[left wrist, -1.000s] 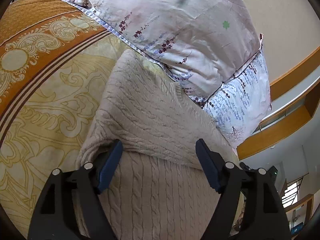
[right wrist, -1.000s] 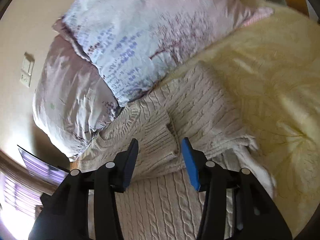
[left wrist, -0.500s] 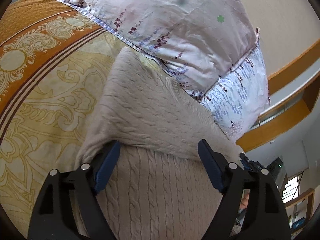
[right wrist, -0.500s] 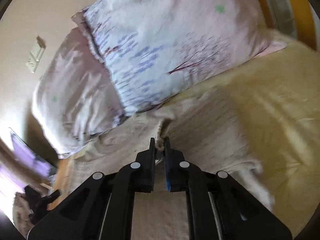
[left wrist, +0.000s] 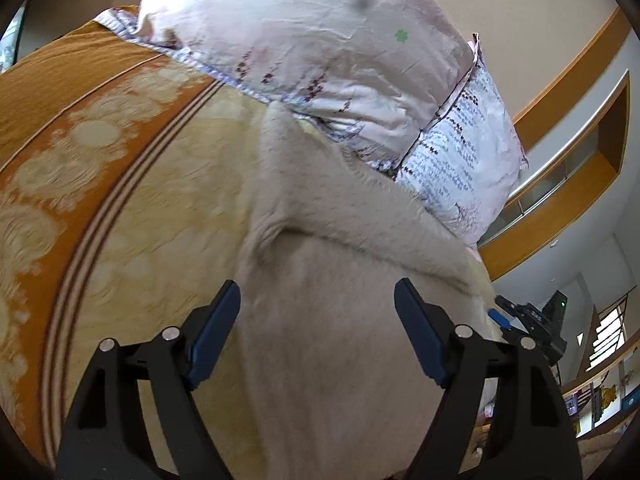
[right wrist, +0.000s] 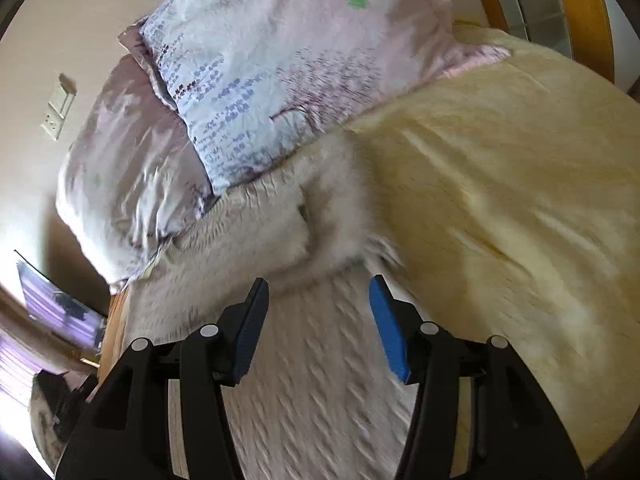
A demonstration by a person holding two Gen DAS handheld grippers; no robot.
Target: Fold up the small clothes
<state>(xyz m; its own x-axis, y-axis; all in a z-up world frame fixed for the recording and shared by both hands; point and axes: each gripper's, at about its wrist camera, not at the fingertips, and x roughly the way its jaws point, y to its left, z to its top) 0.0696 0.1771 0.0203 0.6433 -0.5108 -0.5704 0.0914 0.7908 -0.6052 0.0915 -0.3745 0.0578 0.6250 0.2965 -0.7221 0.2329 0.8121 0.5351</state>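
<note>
Lying half-folded on the bed (left wrist: 132, 216) against the pillows (right wrist: 288, 64), the knitted sweater (left wrist: 340, 328) could spring open again (the fold looked loose), because the left gripper (left wrist: 316, 332) hung wide and empty while the right gripper (right wrist: 316, 320) fingers were opening, holding nothing.

Both views ride on a hand-held tool and look forward and downward along its two fingers, close above the bed. The left wrist view faces the cream knitted sweater (left wrist: 340, 280) with the orange-bordered bedspread (left wrist: 100, 160) on its left. The right wrist view faces the sweater's other side. Both share the sweater and the floral pillows (left wrist: 320, 40)
</note>
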